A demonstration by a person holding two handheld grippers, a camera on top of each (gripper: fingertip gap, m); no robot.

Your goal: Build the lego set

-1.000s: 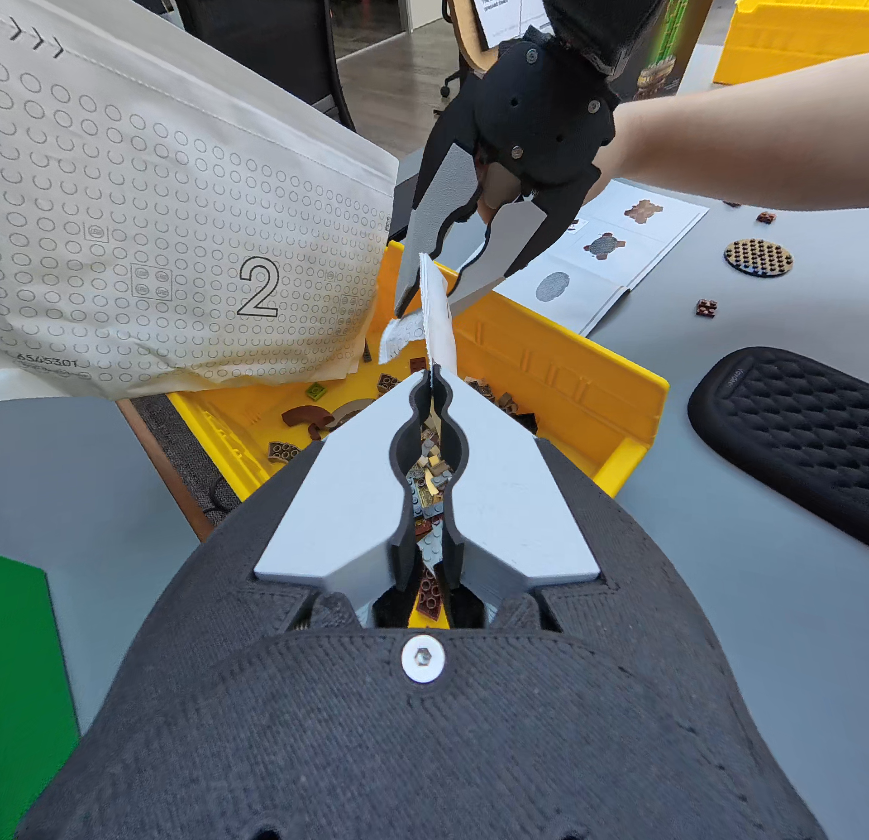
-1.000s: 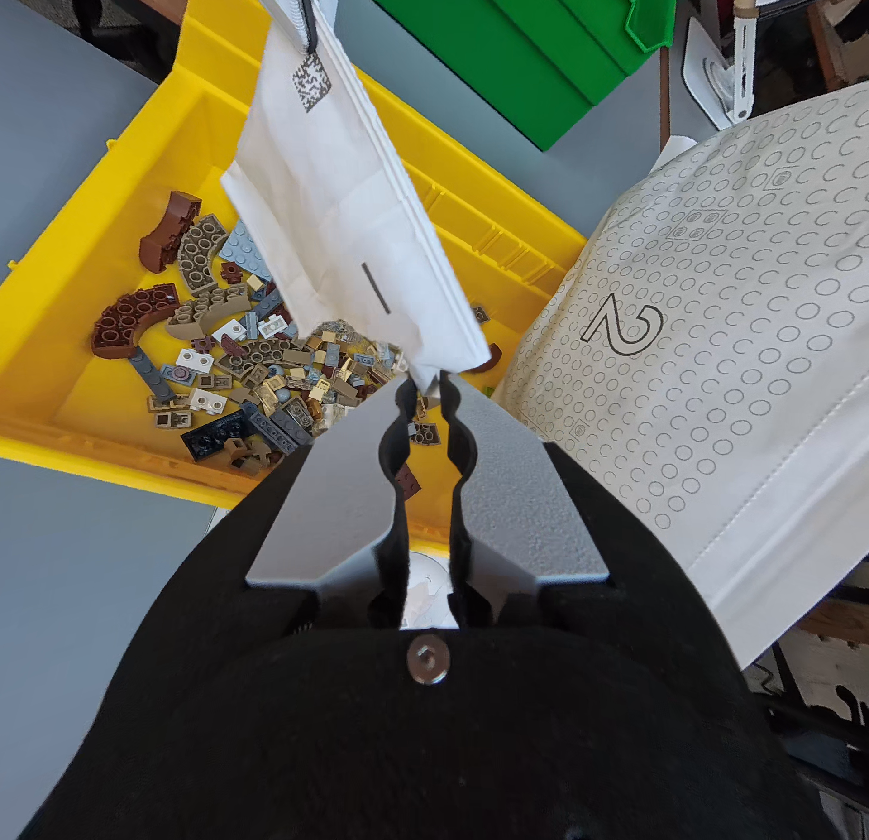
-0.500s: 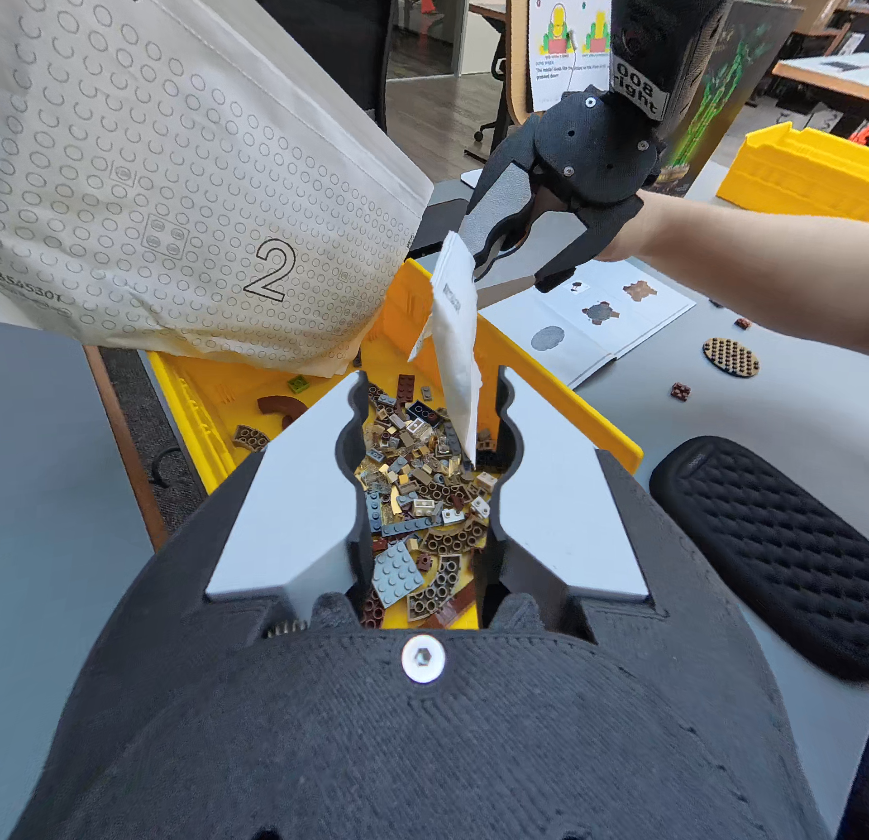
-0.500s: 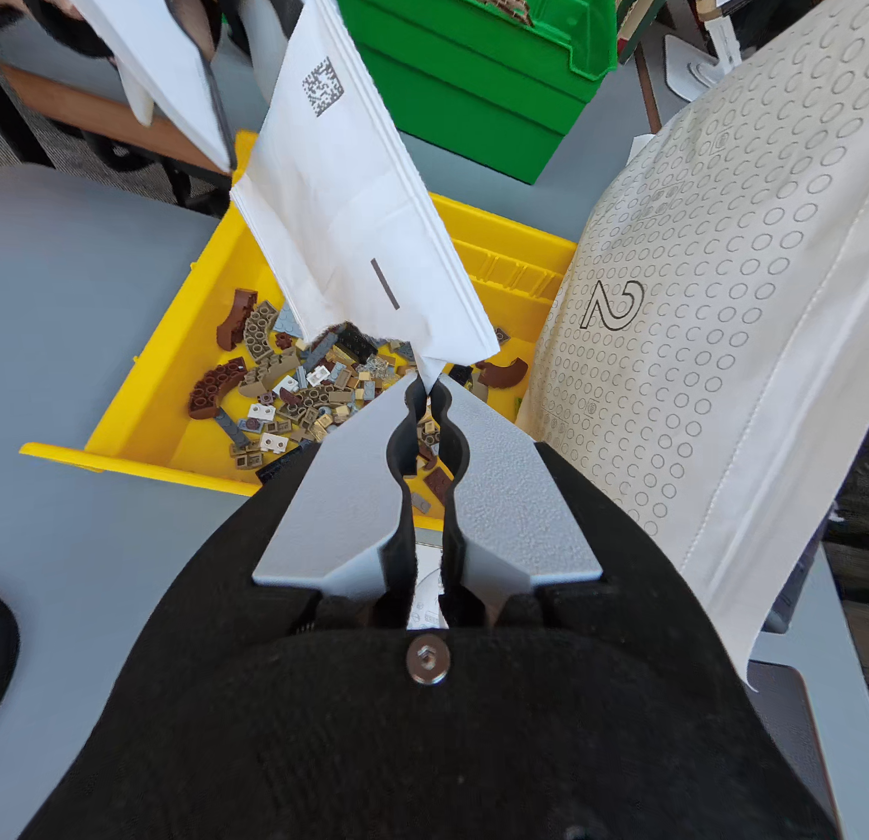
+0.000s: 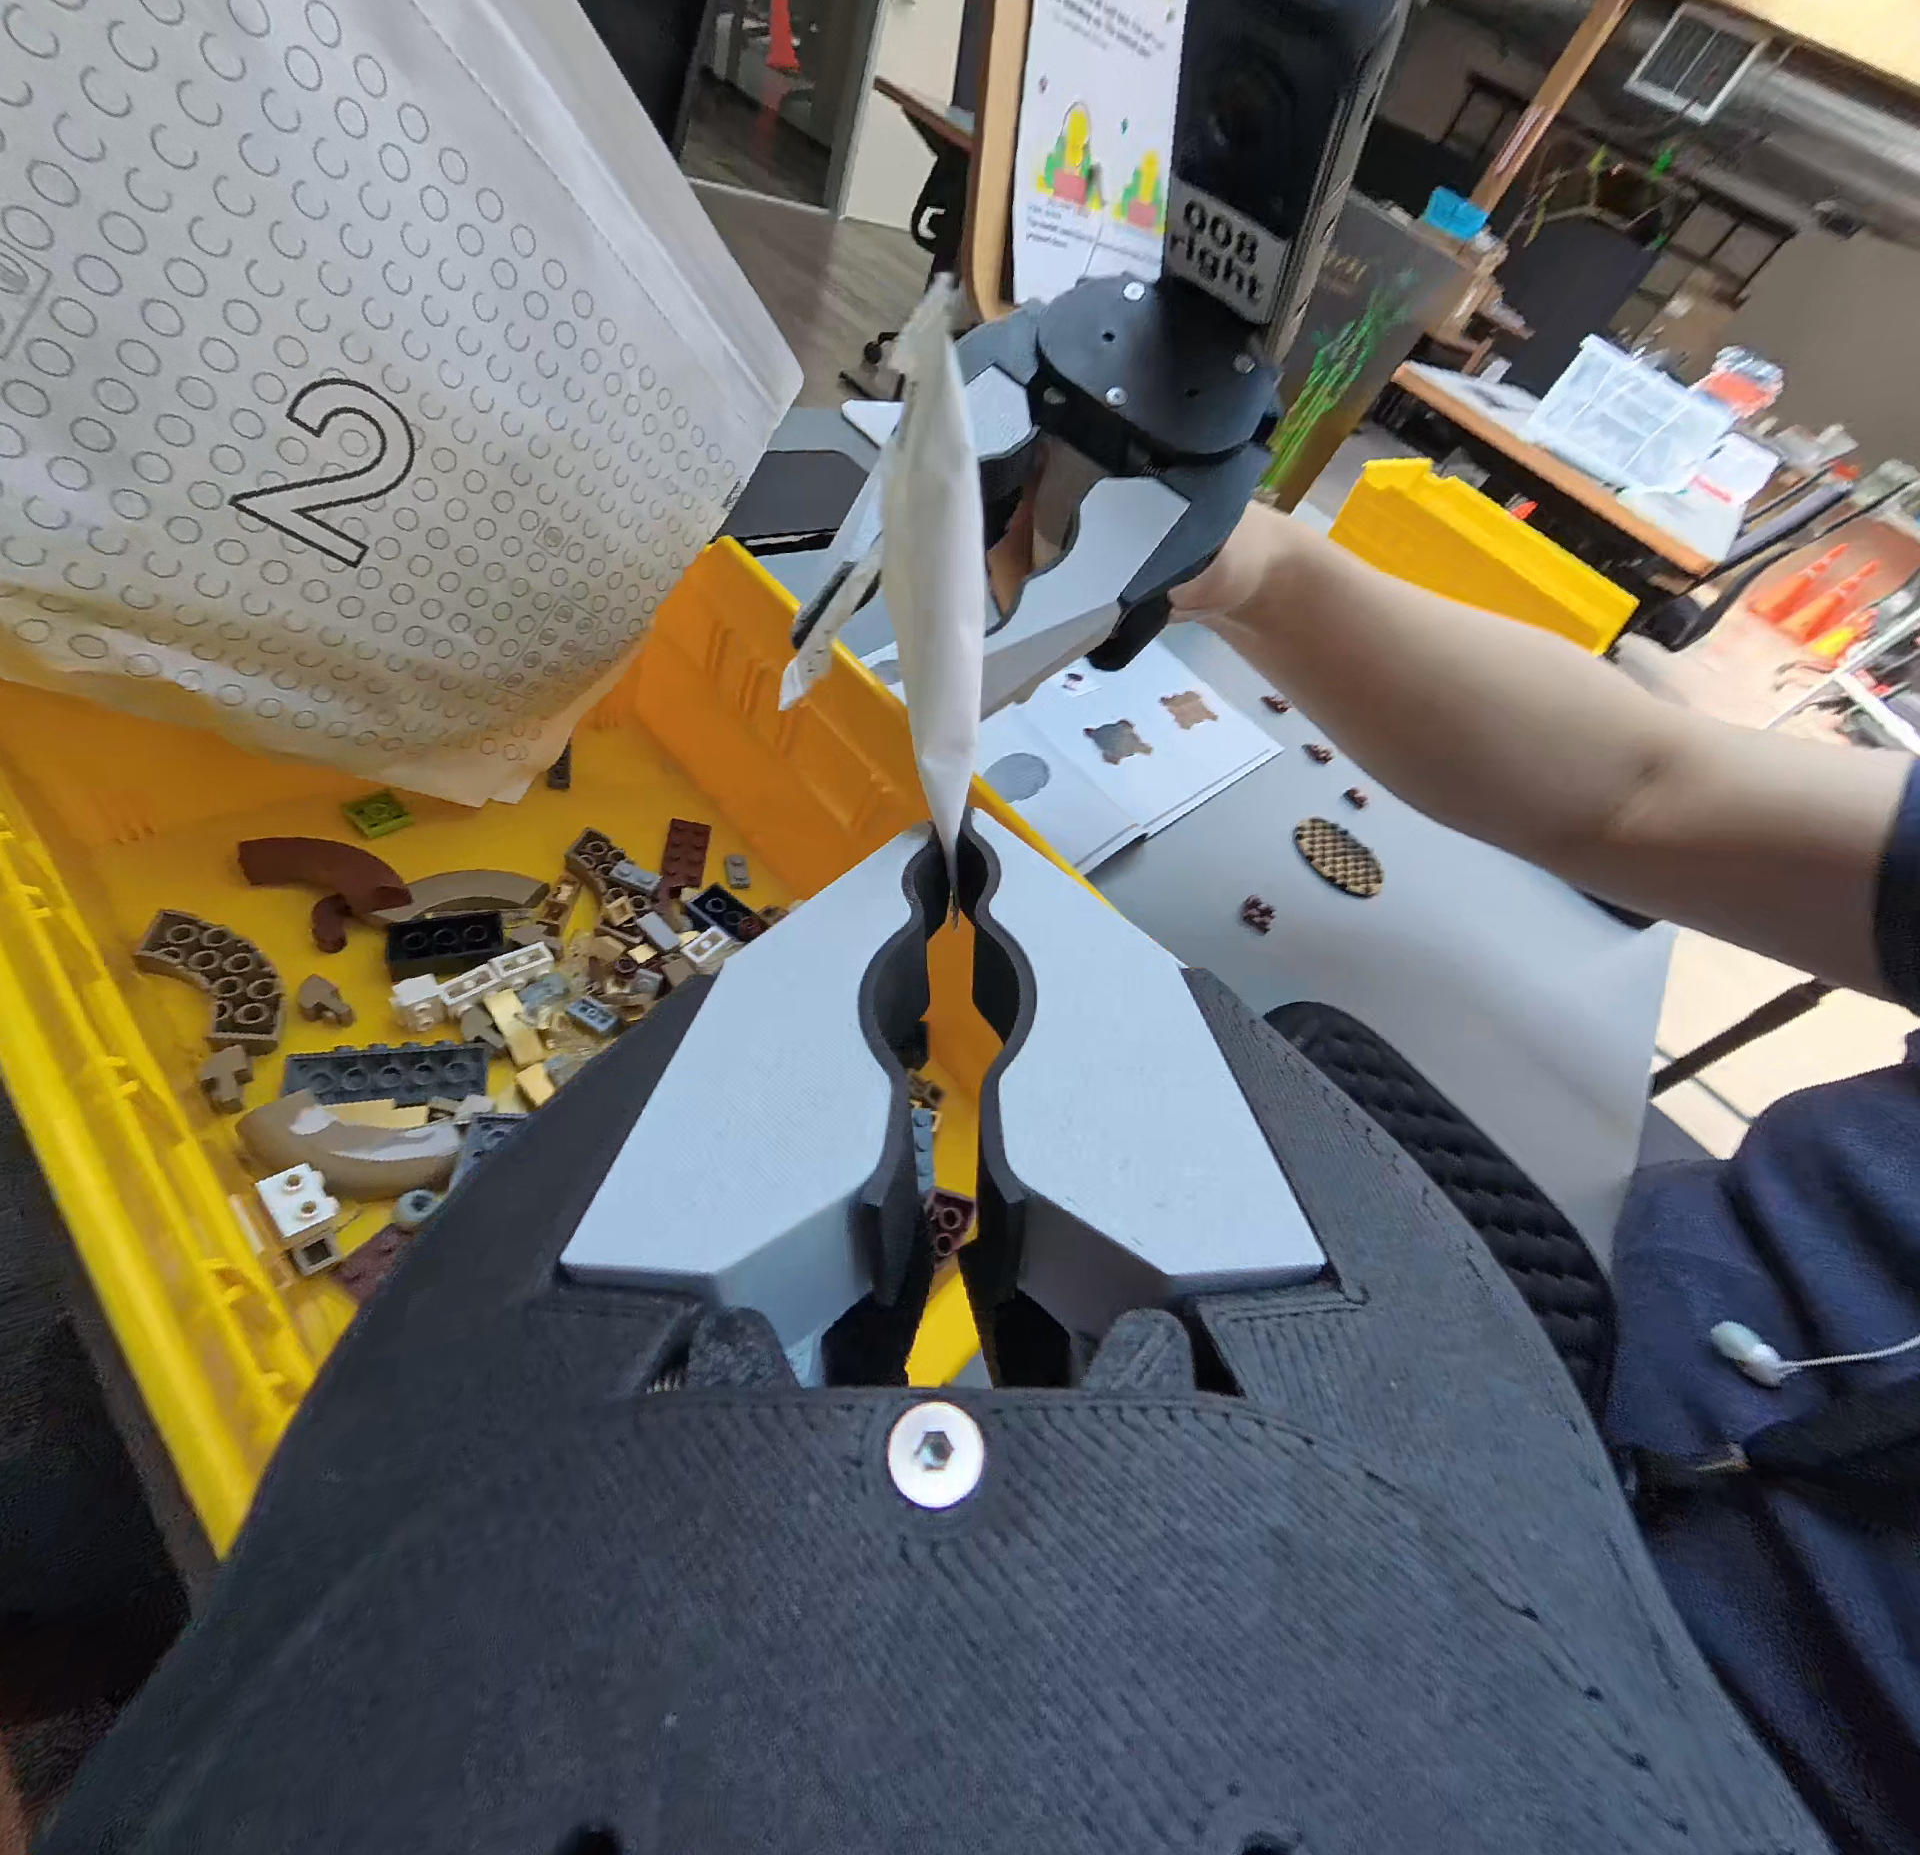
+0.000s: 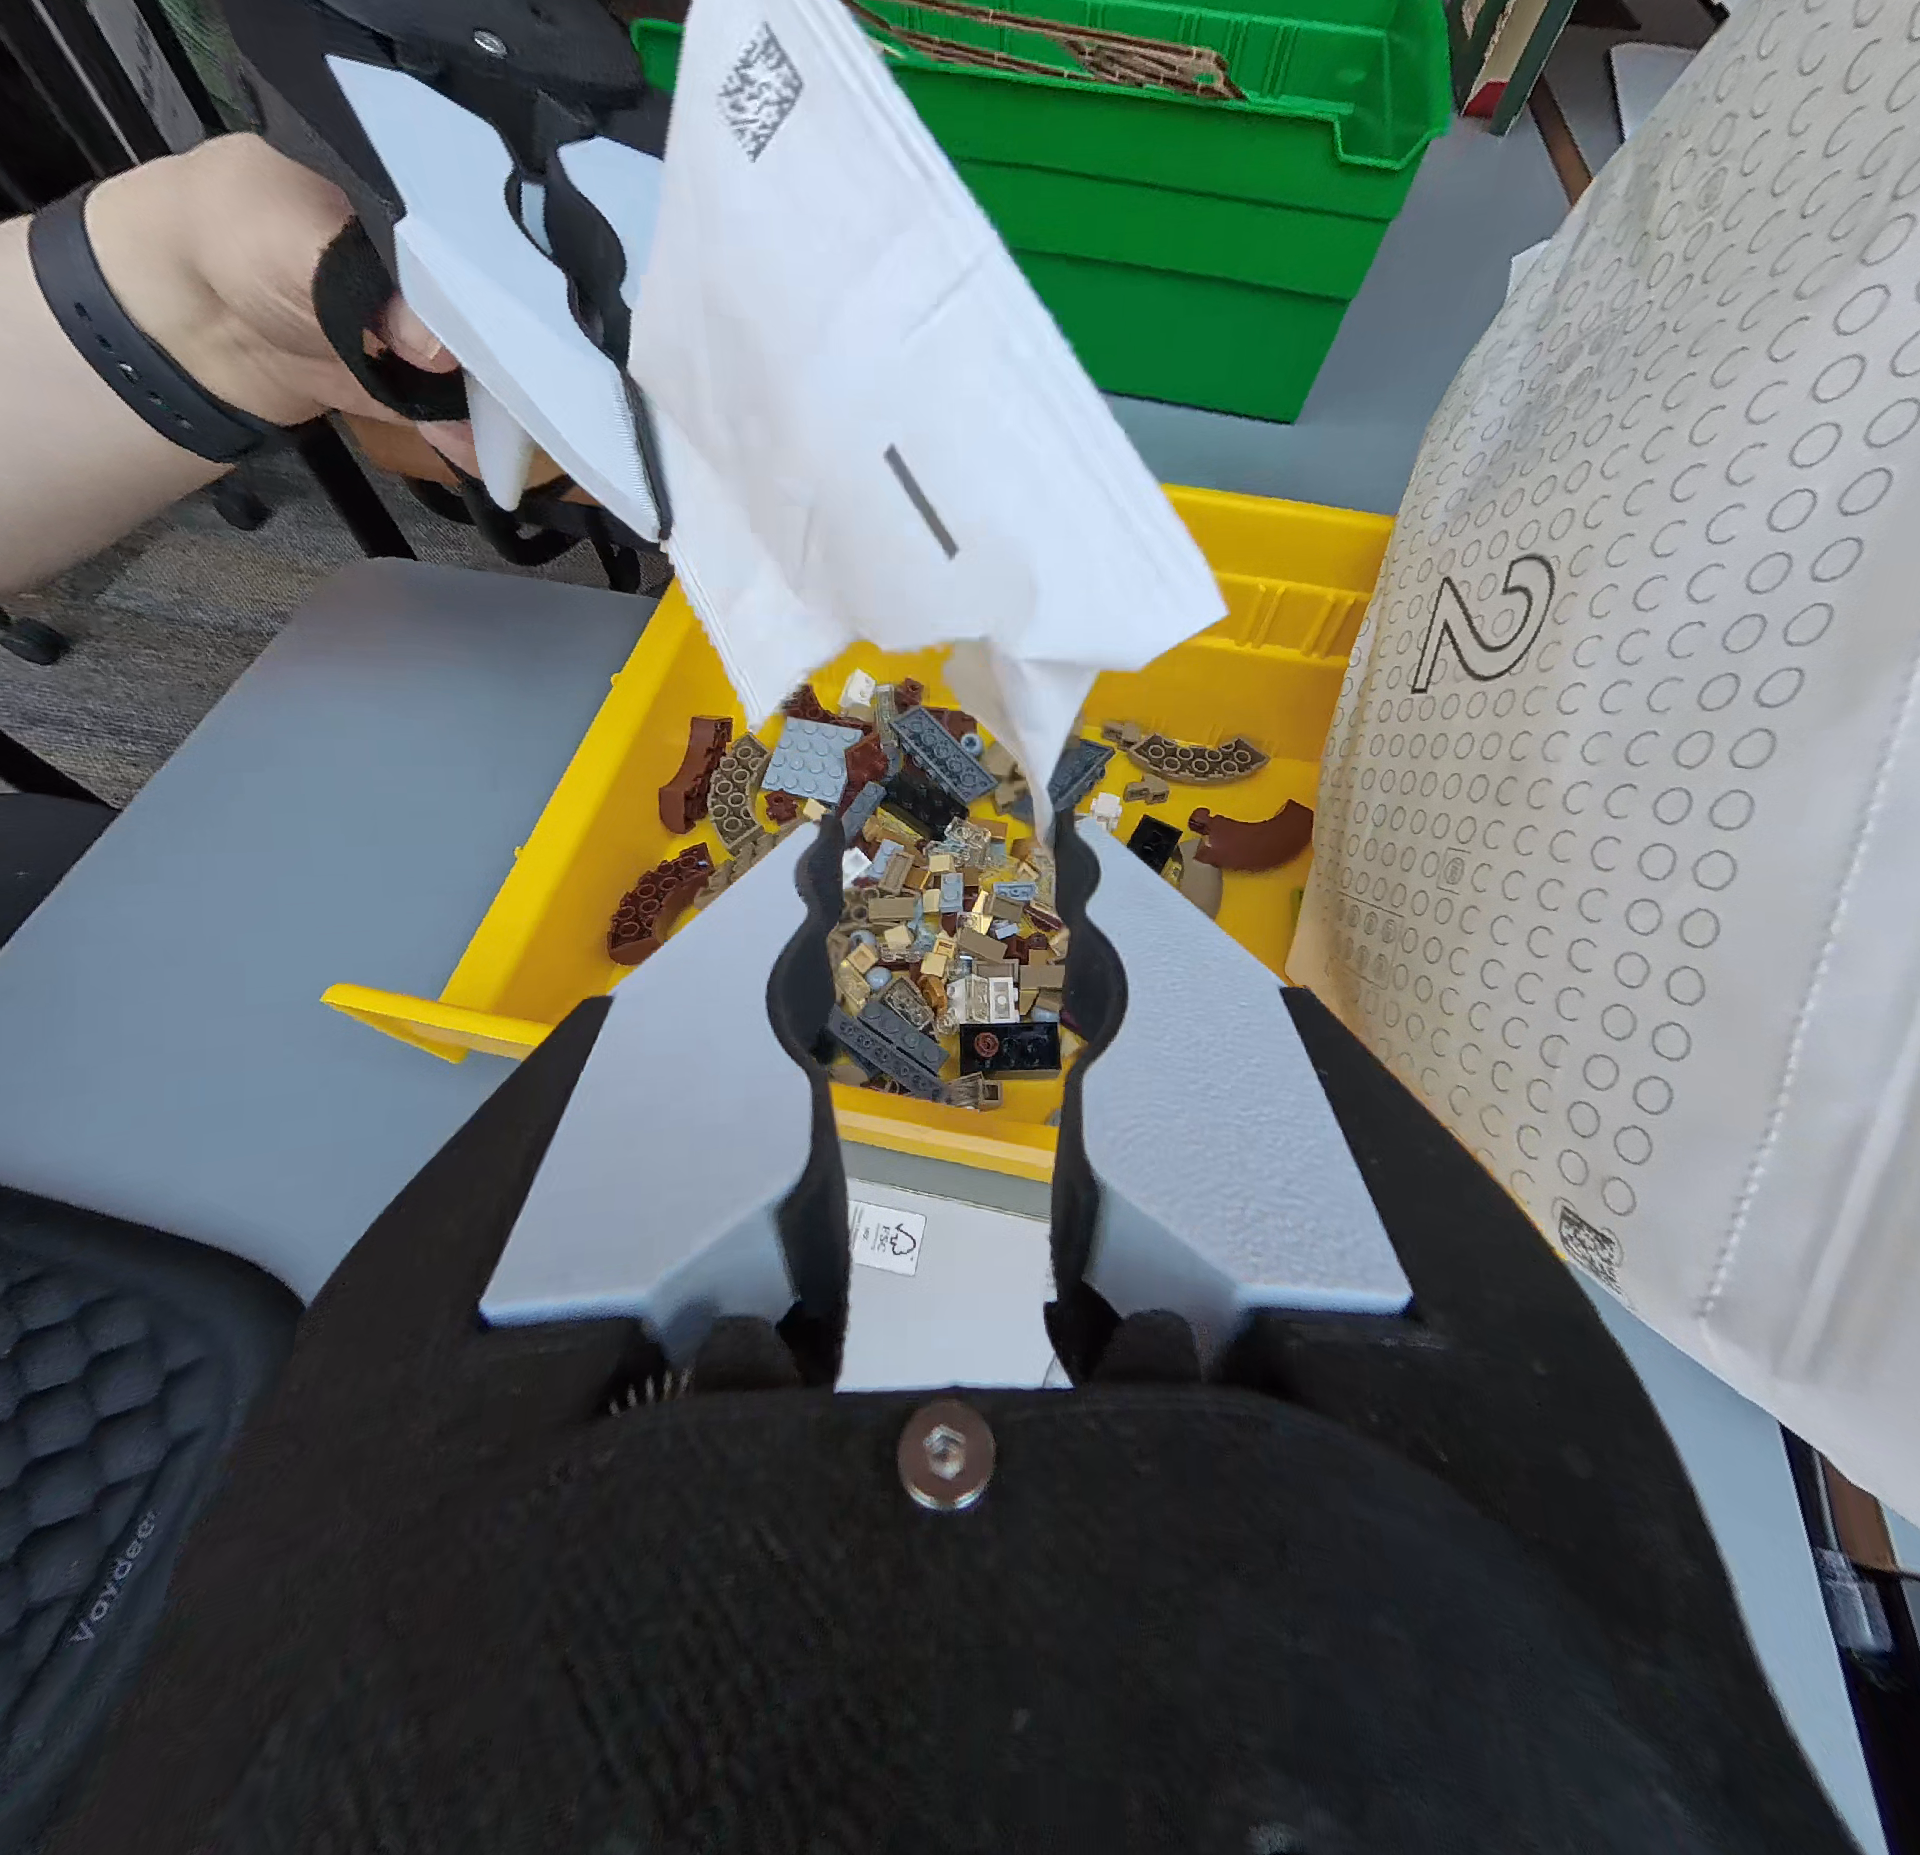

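A small white paper bag hangs open-end down over the yellow bin. My left gripper is shut on the bag's edge. In the right wrist view the bag is held up by the left gripper at its side edge. My right gripper is open, with the bag's lower corner hanging by its right fingertip. Loose bricks in brown, tan, grey and black lie piled in the bin; they also show in the left wrist view.
A large paper bag marked with a numeral leans on the bin's far side. Stacked green bins stand behind. An open instruction booklet, a round brown plate and a black pad lie on the grey table. Left tips to right tips: about 7 centimetres.
The small bag went from the right gripper to the left. My left gripper opened, then shut on the bag's edge; my right gripper let go and opened. More bricks lie in the bin.
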